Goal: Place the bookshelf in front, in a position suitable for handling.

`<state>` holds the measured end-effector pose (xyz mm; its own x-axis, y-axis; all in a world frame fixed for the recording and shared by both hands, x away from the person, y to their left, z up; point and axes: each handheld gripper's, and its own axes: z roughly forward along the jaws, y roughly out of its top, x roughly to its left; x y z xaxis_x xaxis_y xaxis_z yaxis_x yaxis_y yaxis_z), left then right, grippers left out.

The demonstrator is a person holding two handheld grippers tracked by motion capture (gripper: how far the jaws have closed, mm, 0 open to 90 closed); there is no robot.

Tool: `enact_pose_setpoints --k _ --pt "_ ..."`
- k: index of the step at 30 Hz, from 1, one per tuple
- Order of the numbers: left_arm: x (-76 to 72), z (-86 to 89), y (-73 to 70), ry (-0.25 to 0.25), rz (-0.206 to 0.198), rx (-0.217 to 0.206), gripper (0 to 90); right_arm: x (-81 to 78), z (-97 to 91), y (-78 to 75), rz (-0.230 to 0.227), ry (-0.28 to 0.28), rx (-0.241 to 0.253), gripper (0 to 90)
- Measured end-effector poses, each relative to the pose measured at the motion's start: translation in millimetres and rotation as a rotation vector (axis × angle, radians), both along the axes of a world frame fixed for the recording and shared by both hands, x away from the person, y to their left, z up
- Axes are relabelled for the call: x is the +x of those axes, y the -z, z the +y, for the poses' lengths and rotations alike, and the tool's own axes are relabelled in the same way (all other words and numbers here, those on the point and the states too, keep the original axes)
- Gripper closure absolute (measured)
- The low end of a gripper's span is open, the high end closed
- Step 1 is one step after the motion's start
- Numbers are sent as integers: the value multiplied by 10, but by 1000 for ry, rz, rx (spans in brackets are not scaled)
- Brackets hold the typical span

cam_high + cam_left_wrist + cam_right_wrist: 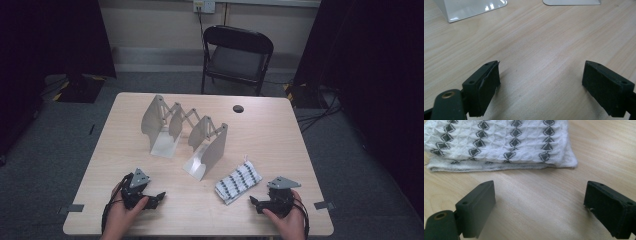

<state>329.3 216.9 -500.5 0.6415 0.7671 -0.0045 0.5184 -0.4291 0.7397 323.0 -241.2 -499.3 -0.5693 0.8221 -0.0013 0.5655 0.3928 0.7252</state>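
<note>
Pale wooden table [280,130], unlabelled folded patterned cloth [238,182], left gripper [156,197] and right gripper [254,201] fingers released

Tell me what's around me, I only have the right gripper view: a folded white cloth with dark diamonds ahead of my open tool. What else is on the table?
Observer: An expanding metal rack stands at the table's middle, beyond the folded cloth in the high view.
Operator: Where is the other tool?
Observer: The left tool sits near the table's front edge on the left, well apart from the cloth.
Operator: Is it holding anything?
Observer: No; the left gripper view shows its jaws wide apart over bare table.
Operator: How does my tool sit to the cloth?
Observer: The right tool lies just short of the cloth's near corner, not touching it.
</note>
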Motion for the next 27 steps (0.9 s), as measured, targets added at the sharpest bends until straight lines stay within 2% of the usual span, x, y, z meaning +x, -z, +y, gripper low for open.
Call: enact_pose_setpoints --k 4,5,8,12,14,16,19,20,23,27 --pt "0 -1 1 -1 -1 -2 143 4 18 -63 28 12 -29 204" --pt "-1 -2 2 -2 1 -4 143 -3 30 -85 27 24 -38 204" --pt "1 2 -1 1 0 2 143 14 91 -135 27 10 -26 228" --pt "-2 -3 2 -2 2 -4 143 23 193 -202 -7 15 -35 261" --pt "0 -1 1 1 0 -1 143 46 276 -219 9 -12 -25 261" --pt "-1 -3 2 -2 2 -4 143 66 360 -212 9 -35 -43 267" --pt "0 -2 1 0 0 -2 143 76 421 -208 5 -41 -46 274" --pt "2 0 -1 0 -1 2 143 82 490 -229 -8 -46 -25 293" --pt "5 2 0 4 0 2 141 108 564 -251 0 -58 -8 297" --pt "6 2 0 5 0 3 141 172 695 -236 8 -83 -22 300"
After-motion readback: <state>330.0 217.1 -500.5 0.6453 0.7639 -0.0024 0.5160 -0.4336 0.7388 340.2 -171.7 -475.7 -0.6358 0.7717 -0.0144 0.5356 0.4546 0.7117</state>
